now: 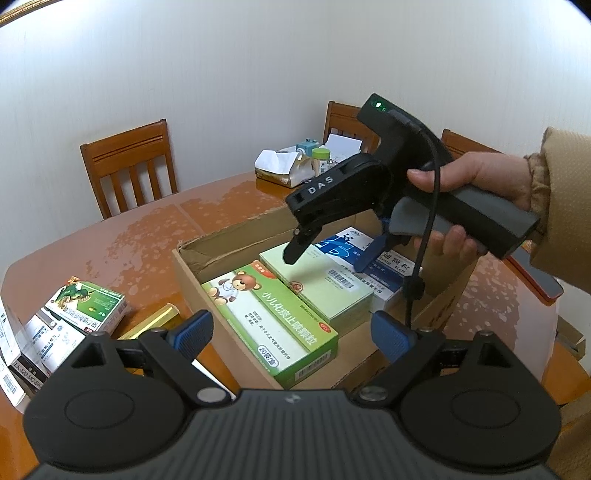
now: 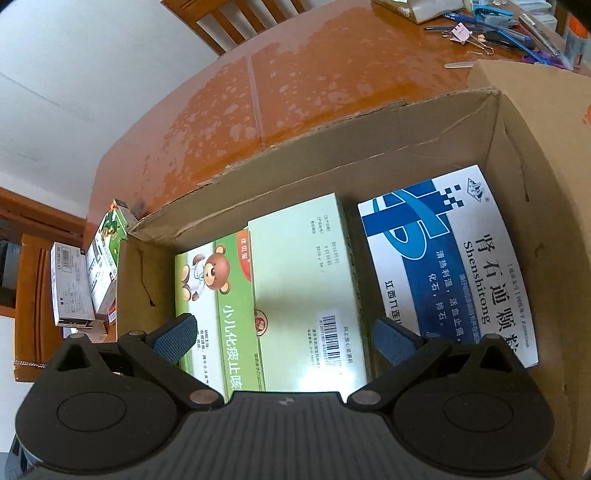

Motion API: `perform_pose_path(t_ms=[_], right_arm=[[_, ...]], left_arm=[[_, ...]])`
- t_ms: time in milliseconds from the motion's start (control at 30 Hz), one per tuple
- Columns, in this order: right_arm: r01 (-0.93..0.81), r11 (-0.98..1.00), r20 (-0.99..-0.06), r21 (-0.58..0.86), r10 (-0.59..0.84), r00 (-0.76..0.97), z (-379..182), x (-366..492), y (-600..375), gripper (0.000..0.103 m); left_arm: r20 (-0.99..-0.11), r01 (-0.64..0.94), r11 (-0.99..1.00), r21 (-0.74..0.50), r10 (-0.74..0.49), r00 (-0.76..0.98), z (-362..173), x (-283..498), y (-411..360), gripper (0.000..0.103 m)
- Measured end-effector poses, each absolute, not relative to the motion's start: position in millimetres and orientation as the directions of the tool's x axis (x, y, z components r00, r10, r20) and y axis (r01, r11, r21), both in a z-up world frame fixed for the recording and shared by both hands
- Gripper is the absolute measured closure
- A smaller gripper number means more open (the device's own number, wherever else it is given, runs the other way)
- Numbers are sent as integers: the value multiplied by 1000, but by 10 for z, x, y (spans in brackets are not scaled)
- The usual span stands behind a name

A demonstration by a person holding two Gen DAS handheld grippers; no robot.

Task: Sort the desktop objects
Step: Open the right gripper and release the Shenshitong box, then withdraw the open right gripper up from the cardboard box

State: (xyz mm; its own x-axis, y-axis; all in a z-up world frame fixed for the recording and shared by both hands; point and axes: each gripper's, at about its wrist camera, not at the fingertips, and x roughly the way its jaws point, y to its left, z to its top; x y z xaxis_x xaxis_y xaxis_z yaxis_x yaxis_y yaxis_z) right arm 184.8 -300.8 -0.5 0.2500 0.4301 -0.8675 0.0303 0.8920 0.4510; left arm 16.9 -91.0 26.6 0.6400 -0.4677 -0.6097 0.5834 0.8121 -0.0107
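Both claws stand with their blue-padded fingers apart and nothing between them. Seen from its own camera, the left gripper (image 1: 290, 332) hangs over the near end of an open cardboard box (image 1: 229, 240), and ahead of it the right gripper (image 1: 325, 254), held in the person's right hand (image 1: 476, 184), points down into that box.

Under both lies a glossy orange-brown wooden table (image 1: 147, 229) with pale blotches in its sheen, set against a white wall (image 1: 221, 74). Beyond the left gripper's left finger stands a wooden chair (image 1: 129, 162); a second chair back (image 1: 343, 122) shows behind the right gripper. Far ahead of the left gripper on the table sits a tissue box (image 1: 280, 166) with a small bottle (image 1: 320, 160) just beside it.

To the left of the left gripper, outside the carton, small medicine boxes (image 1: 55, 325) are heaped on the table, a green-and-white dinosaur box (image 1: 88, 302) on top and a gold bar-shaped packet (image 1: 155, 321) near the left finger.

Inside the carton, from the right wrist view, three cartons lie flat. Ahead of the right gripper's (image 2: 284, 338) left finger is the green bear box (image 2: 214, 291); between the fingers, partly over it, the pale green box (image 2: 306, 280) with a barcode; ahead of the right finger, just apart, the blue-and-white box (image 2: 443, 258) marked Shenshitong. Far beyond the carton, up and to the right, pens and clips (image 2: 498, 29) are scattered on the table.
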Motion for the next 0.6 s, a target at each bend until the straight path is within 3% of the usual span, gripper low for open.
perform_pose_path(t_ms=[600], right_arm=[[145,903,-913,404,388,124,82,1635,-3321,0]], left_arm=[[-614,596,803,4,-469,635,238,149,-937,11]])
